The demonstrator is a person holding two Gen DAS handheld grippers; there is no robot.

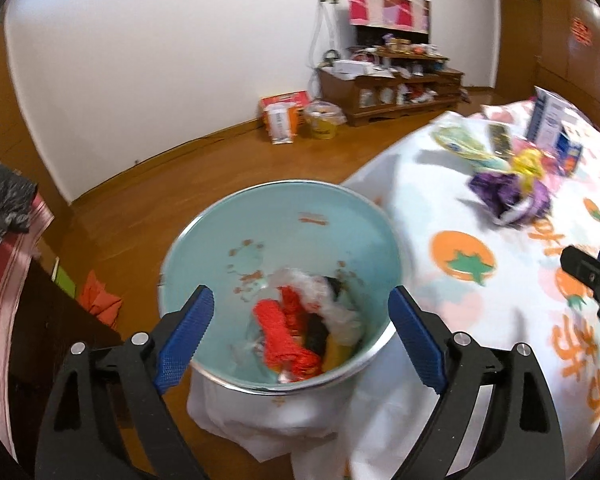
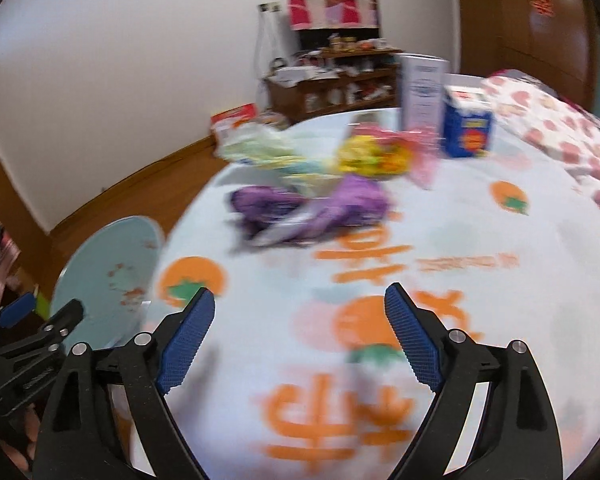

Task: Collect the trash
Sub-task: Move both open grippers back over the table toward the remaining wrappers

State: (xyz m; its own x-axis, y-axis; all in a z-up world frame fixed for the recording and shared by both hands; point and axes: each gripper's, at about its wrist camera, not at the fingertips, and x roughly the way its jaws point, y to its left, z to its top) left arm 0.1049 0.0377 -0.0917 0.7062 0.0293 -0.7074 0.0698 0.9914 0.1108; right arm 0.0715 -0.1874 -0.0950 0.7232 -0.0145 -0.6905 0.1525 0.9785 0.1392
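Purple wrapper (image 2: 312, 208) frame centre, table | right gripper (image 2: 300, 332) wide, empty: pinch crumpled middle | left gripper (image 1: 304, 332) wide over bin (image 1: 260, 216)

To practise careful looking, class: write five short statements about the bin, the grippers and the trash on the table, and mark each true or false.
1. The light blue bin is empty. False: it holds red netting and white plastic.
2. The left gripper is open, holding nothing. True.
3. The right gripper grips the purple wrapper. False: it is open, and the wrapper lies further off on the tablecloth.
4. A blue carton stands on the table. True.
5. The bin stands on the table. False: it is beside it.
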